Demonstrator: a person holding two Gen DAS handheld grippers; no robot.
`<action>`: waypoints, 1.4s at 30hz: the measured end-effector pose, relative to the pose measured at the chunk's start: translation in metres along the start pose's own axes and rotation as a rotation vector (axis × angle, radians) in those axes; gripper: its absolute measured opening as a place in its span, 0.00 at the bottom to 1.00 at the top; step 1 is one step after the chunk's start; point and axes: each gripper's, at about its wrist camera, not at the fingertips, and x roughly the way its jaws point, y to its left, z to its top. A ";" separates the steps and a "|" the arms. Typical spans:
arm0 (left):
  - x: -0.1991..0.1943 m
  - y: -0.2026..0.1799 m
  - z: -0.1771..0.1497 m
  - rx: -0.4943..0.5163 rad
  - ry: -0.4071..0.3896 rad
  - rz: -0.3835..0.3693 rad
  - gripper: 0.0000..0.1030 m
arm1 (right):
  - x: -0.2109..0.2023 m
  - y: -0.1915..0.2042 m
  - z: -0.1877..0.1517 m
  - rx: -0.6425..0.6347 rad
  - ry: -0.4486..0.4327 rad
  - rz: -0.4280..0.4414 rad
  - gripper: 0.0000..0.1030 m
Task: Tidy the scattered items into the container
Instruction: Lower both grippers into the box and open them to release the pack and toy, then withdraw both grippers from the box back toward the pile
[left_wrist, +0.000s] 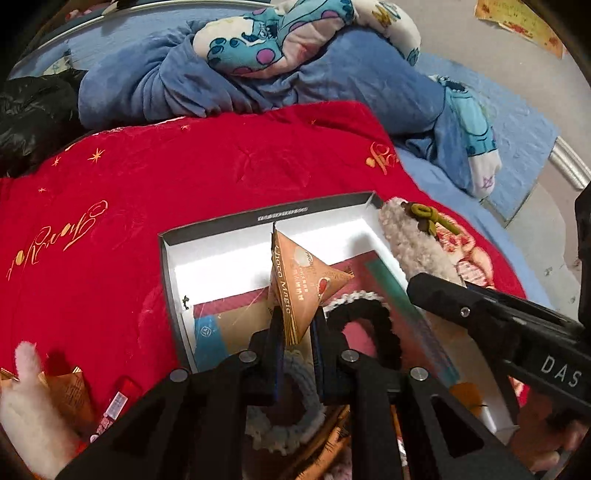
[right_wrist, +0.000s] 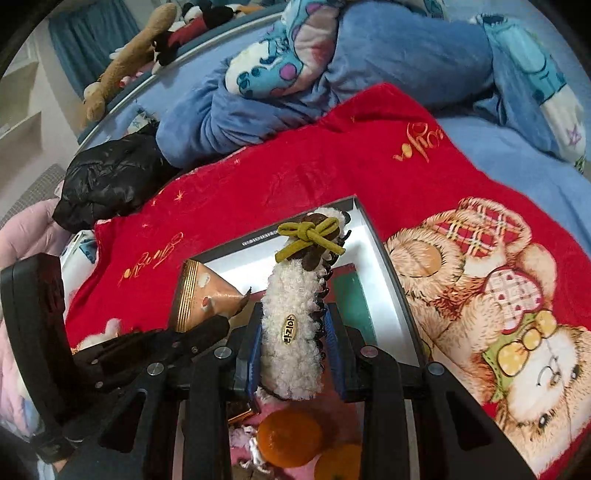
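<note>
Box (left_wrist: 218, 230) already has scrunchies and cards, my left tongs (left_wrist: 295, 332) pinch a pyramid packet (left_wrist: 299, 284), right tongs (right_wrist: 293, 332) clamp a fluffy hair claw (right_wrist: 295, 314), few bits left on the blanket (left_wrist: 110, 221).

both grippers (left_wrist: 295, 328) (right_wrist: 295, 332) clamped, seemingly over something.
</note>
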 end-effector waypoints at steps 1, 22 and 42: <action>0.004 0.001 -0.001 -0.003 0.007 0.000 0.13 | 0.004 -0.001 -0.001 -0.012 0.016 -0.025 0.28; -0.002 0.007 0.011 -0.073 0.035 0.063 0.90 | -0.019 -0.016 -0.003 0.083 -0.078 0.073 0.99; -0.238 0.090 -0.127 -0.044 -0.248 0.266 1.00 | -0.113 0.099 -0.120 0.018 -0.366 0.057 1.00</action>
